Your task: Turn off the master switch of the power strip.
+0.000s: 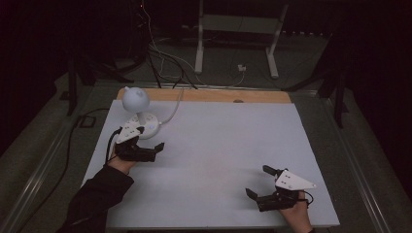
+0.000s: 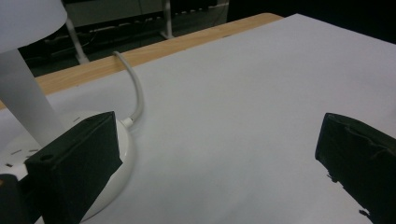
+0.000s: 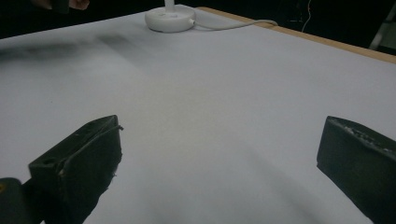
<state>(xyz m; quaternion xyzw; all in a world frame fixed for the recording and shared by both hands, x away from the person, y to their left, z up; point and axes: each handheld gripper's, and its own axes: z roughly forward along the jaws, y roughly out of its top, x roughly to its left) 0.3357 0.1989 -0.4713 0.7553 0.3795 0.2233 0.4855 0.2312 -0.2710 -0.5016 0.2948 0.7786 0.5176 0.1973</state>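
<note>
Left claw (image 1: 151, 138) gapes wide beside the white lamp (image 1: 136, 104) base, one jaw covering part of it; the shade is cropped in the left gripper view. Right claw (image 1: 258, 180) wide too, holding nothing, low over the dim worktop (image 1: 218, 145).

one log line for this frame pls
left gripper: open, beside lamp base | right gripper: open, near table edge | holding: nothing

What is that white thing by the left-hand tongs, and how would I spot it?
Start at the big white table and go to its far left corner, near the wooden strip along the back edge. There stands a small white lamp, right beside the open left tongs. It has a round base, a short stem, a rounded shade and a white cord trailing backwards.
</note>
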